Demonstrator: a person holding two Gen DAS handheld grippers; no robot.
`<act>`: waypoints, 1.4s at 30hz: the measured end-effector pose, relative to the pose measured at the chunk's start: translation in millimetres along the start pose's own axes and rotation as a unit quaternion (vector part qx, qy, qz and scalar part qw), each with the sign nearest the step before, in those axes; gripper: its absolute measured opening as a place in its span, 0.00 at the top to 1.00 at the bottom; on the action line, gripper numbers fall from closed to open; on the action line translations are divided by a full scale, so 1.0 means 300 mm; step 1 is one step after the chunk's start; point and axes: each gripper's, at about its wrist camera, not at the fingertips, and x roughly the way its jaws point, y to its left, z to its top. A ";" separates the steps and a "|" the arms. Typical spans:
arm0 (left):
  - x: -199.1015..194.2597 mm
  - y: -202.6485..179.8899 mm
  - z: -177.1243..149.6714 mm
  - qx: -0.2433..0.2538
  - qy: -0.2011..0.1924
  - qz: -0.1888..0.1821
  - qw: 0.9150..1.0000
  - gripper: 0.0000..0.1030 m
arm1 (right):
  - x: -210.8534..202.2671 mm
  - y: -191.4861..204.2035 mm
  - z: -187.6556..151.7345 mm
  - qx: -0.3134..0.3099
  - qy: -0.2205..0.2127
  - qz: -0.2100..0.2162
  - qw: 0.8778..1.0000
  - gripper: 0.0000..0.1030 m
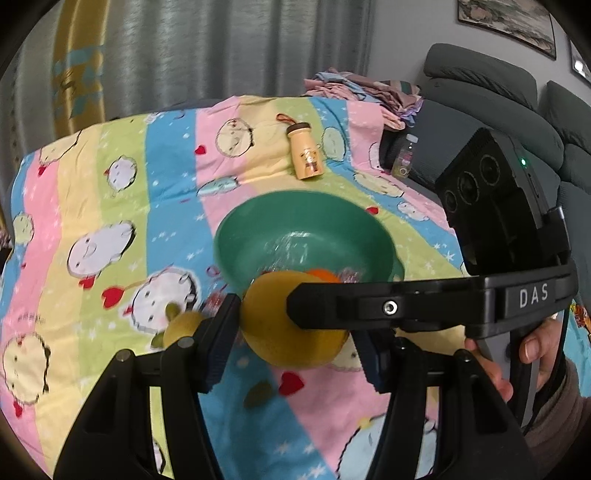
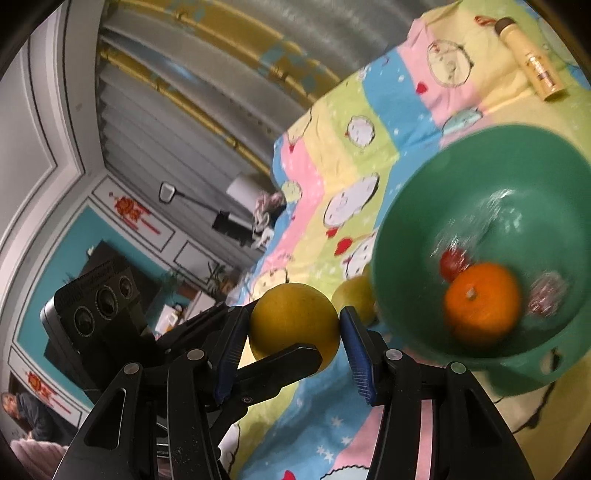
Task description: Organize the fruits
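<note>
Yellow fruit (image 2: 293, 321) sits clamped between both the left gripper (image 1: 295, 328) and right gripper (image 2: 291, 332), green bowl (image 2: 480, 177) just beyond.

Grey curtains (image 1: 221, 48), a dark sofa (image 1: 491, 92), framed picture (image 1: 506, 26) above.

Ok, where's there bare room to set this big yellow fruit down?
Bare for the big yellow fruit: the green bowl's far inner half, beyond the orange and red fruit; the wide cloth left of the bowl; the strip between bowl and bottle. Crowded: the bowl's near side, and outside its near rim, where a smaller yellow fruit sits.
</note>
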 end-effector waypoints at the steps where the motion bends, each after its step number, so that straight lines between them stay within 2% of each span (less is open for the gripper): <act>1: 0.013 -0.007 0.017 0.002 0.001 -0.003 1.000 0.43 | -0.013 -0.008 0.009 0.003 -0.007 0.000 1.000 0.48; 5: 0.072 -0.026 0.067 -0.004 0.012 -0.015 1.000 0.43 | -0.062 -0.049 0.039 0.012 -0.031 -0.016 0.999 0.49; 11: 0.129 -0.066 0.102 0.009 0.017 -0.019 1.000 0.43 | -0.110 -0.113 0.063 0.034 -0.045 -0.017 0.998 0.49; 25: 0.245 -0.066 0.209 0.022 0.036 -0.019 0.999 0.43 | -0.125 -0.169 0.172 0.045 -0.063 -0.046 0.996 0.49; 33: 0.331 -0.071 0.212 0.022 0.056 -0.011 0.998 0.44 | -0.107 -0.215 0.186 0.049 -0.056 -0.075 0.994 0.49; 36: 0.344 -0.062 0.211 0.019 0.059 -0.012 0.998 0.44 | -0.103 -0.234 0.189 0.053 -0.054 -0.072 0.994 0.49; 38: 0.351 -0.060 0.212 0.018 0.059 -0.012 0.998 0.46 | -0.107 -0.235 0.193 0.052 -0.057 -0.075 0.994 0.53; 39: 0.353 -0.059 0.213 0.016 0.061 -0.017 0.998 0.50 | -0.109 -0.238 0.195 0.053 -0.058 -0.072 0.994 0.56; 40: 0.352 -0.063 0.216 0.013 0.060 -0.033 0.998 0.59 | -0.112 -0.243 0.196 0.056 -0.060 -0.068 0.994 0.57; 42: 0.357 -0.093 0.219 0.040 0.055 -0.018 0.998 0.59 | -0.114 -0.255 0.195 0.069 -0.063 -0.061 0.994 0.57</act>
